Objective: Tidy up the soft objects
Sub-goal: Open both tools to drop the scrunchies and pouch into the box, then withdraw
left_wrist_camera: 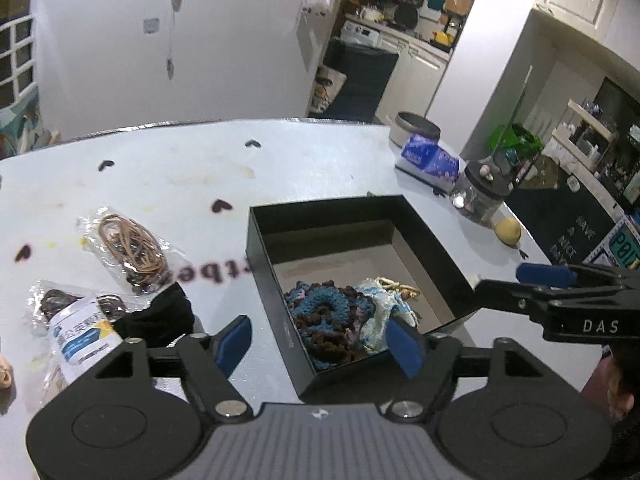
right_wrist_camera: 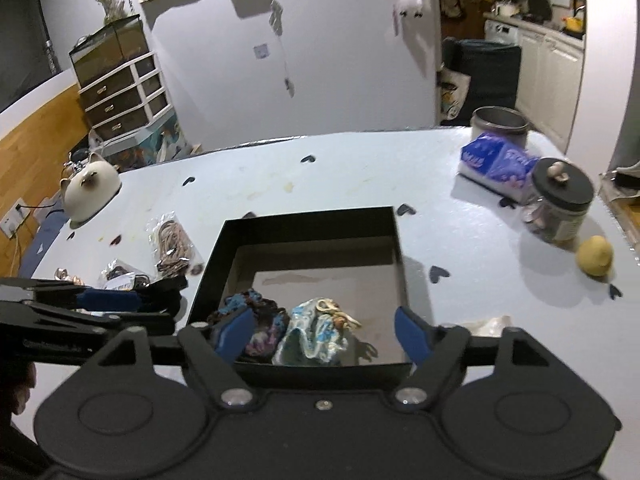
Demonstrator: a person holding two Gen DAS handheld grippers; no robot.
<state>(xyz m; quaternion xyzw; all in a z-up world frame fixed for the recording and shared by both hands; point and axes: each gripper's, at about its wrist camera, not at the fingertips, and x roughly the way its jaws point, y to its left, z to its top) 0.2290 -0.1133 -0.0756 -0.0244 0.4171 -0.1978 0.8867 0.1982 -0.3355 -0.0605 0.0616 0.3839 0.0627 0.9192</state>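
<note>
My left tongs apart, empty, over box near edge. My right tongs apart, empty. Crochet piece and pouch inside box.

On the far right of the pale table a grey tin stands behind a blue tissue pack, which lies just beside a glass jar with a black lid; a yellow lemon sits near the jar toward the table's edge. A white cat-shaped kettle rests at the table's far left corner. Beyond it, a white drawer unit stands on the wood floor against the wall.
</note>
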